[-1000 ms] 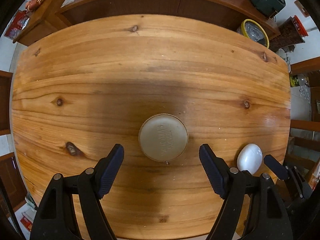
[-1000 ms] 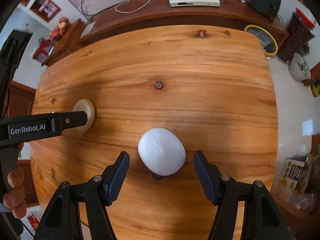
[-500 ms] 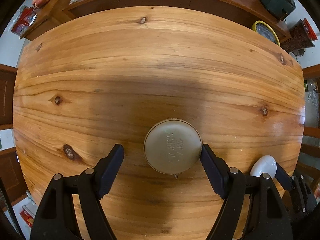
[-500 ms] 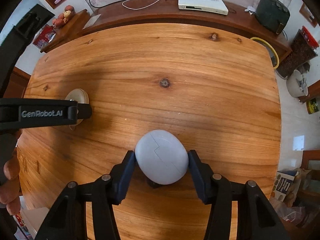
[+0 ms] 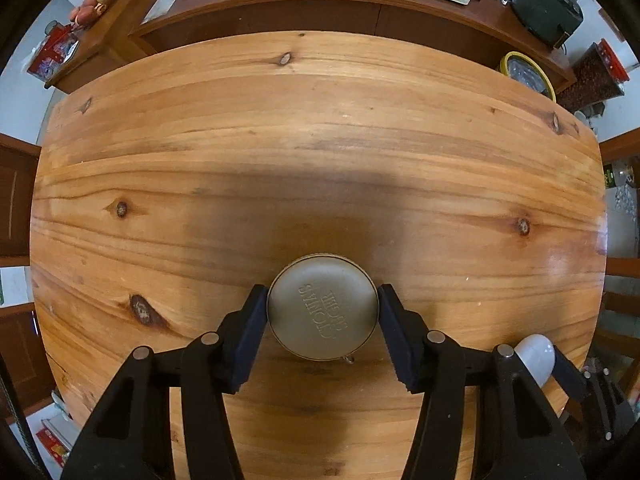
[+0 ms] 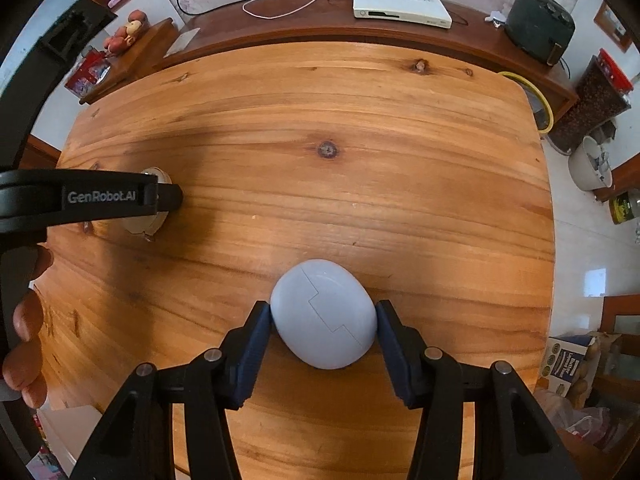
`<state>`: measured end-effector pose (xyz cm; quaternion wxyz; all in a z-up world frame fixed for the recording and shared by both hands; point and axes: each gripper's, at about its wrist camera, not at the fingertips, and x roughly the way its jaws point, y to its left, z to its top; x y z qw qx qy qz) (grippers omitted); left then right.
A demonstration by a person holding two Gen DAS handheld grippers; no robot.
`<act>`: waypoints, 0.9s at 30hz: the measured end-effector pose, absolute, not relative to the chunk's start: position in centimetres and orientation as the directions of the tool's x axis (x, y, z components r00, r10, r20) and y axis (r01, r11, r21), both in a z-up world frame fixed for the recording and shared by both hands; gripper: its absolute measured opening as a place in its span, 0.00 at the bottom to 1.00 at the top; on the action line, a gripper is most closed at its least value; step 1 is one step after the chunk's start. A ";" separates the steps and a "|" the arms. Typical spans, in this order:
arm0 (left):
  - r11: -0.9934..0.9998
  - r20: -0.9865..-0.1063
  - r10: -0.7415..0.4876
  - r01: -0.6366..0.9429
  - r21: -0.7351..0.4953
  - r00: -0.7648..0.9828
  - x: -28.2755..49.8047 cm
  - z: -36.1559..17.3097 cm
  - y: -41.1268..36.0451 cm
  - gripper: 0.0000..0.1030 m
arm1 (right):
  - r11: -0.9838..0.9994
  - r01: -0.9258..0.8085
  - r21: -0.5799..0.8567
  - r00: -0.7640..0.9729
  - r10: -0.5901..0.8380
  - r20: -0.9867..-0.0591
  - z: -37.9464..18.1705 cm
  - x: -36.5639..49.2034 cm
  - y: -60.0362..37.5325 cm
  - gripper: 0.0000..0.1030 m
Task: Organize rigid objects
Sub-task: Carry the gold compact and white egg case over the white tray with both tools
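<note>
A round grey-green tin [image 5: 322, 307] with embossed lettering sits on the wooden table [image 5: 320, 152]. My left gripper [image 5: 322, 312] is shut on the tin, both pads touching its sides. A pale blue egg-shaped case [image 6: 324, 314] sits on the table in the right wrist view. My right gripper [image 6: 324, 320] is shut on the egg-shaped case. The case also shows in the left wrist view [image 5: 534, 356], at the far right behind the left gripper's body. The tin shows in the right wrist view [image 6: 154, 216], mostly hidden by the left gripper.
A dark wooden sideboard [image 6: 320, 36] runs along the table's far edge, with a white box [image 6: 400, 10] and a dark green appliance [image 6: 538, 26] on it. A yellow-rimmed bowl [image 5: 526, 74] stands beyond the far right corner. Boxes lie on the floor at right [image 6: 568, 356].
Both grippers have moved forward over their objects and closed: the left on the round tin, the right on the egg-shaped case.
</note>
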<state>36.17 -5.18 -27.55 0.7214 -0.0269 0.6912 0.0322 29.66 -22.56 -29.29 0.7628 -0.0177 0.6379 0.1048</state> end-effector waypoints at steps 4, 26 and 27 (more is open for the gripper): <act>0.998 -0.998 0.002 -0.057 -0.001 0.059 35.4 -26.9 -5.6 0.57 | 0.976 -0.182 0.119 0.179 0.152 -0.972 -28.2 29.0 -22.8 0.52; 0.978 -0.967 -0.108 0.201 -0.062 0.231 20.7 -10.0 -4.5 0.57 | 0.934 -0.285 0.216 0.391 0.319 -0.864 -12.5 15.5 -23.7 0.52; 0.977 -0.965 -0.096 0.209 -0.044 0.244 19.7 -9.6 -4.3 0.57 | 0.931 -0.293 0.220 0.391 0.327 -0.860 -12.1 14.6 -23.6 0.52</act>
